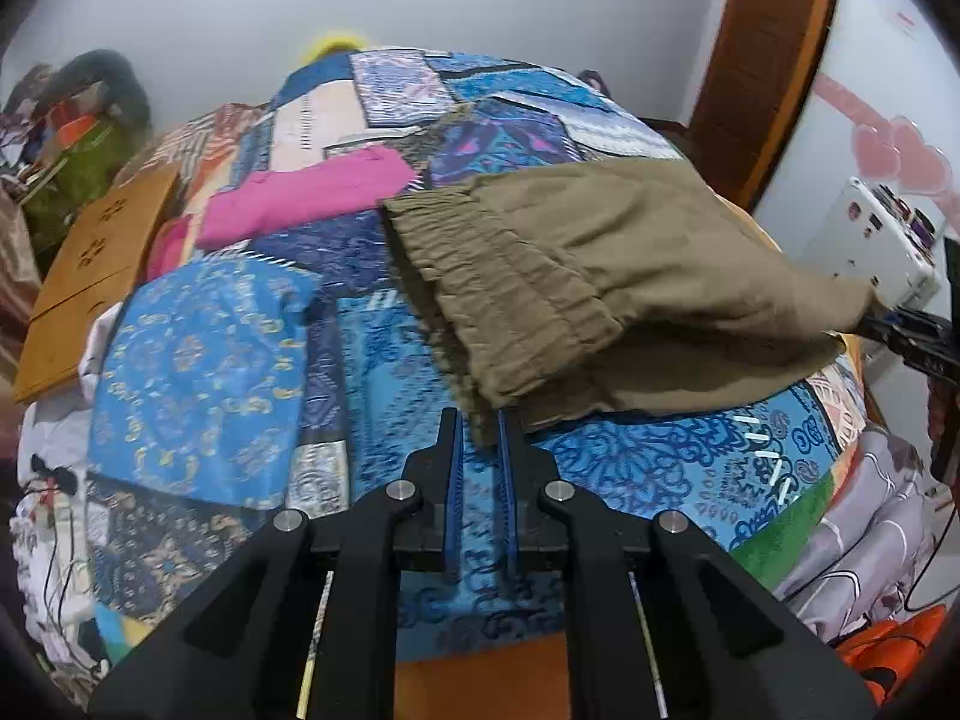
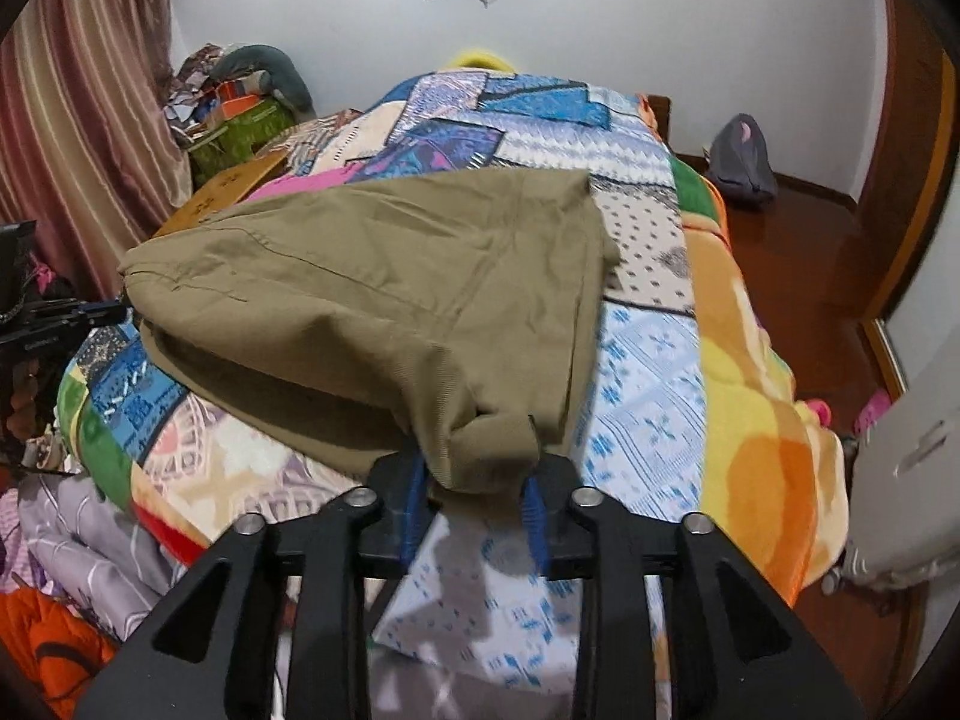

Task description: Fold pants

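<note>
Pants lie across the near half of the bed, already doubled into a short wad with layers stacked. I'd judge the folding mostly done, with letting go and a last flatten left.

My left gripper has its jaws close together at the near waistband corner; cloth sits at the tips, but I cannot tell if the pads bite.

My right gripper has jaws parted, with the near cloth corner bunched between them — it looks loose, not clamped.

Left view alone shows the elastic waistband, a pink cloth far left and a blue pillow at left.

Right view alone shows the smooth leg side, the seam, and floor at right.
</note>
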The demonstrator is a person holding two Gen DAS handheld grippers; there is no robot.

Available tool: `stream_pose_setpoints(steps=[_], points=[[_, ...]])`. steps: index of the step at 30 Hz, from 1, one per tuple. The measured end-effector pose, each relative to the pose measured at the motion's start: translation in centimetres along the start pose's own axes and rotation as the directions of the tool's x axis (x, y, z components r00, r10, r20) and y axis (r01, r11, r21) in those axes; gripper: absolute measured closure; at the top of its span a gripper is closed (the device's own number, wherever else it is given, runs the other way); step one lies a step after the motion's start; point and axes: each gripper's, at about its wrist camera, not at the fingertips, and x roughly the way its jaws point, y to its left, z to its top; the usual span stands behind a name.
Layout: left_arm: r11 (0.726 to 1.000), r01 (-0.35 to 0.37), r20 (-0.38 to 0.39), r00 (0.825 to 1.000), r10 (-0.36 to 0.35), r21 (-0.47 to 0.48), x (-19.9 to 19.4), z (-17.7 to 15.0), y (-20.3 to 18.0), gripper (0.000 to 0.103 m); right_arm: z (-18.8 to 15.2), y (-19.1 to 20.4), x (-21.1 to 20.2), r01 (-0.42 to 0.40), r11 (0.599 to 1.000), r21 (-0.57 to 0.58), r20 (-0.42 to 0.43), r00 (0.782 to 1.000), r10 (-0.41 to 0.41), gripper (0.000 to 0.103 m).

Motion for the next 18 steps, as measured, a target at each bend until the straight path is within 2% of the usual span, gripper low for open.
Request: stream_pose_setpoints(steps=[5, 10, 14, 18], points=[[0.999, -0.037, 0.031, 0.999, 0.038, -0.030, -1.8, 1.4, 0.7, 0.092, 0.0, -1.3, -1.7, 0.061, 0.998, -0.007, -0.011, 0.998, -0.061, 0.070], [1.000, 0.001, 0.082, 0.997, -0.001, 0.001, -3.1, 4.1, -1.3, 0.092, 2.1, -1.3, -4.6, 0.085, 0.996, 0.001, 0.079, 0.993, -0.084, 0.070], [0.998, 0.042, 0.083, 0.996, -0.045, 0.043, -2.1, 5.7, -4.1, 0.089, 4.6, 0.8, -4.8, 0.017, 1.000, -0.022, 0.141, 0.990, -0.014, 0.070], [0.997, 0.047, 0.041, 0.998, -0.049, 0.054, 0.6, 6.0, -6.4, 0.089, 5.2, 2.9, -2.0, -0.039, 0.998, -0.056, 0.108, 0.993, 0.045, 0.070]])
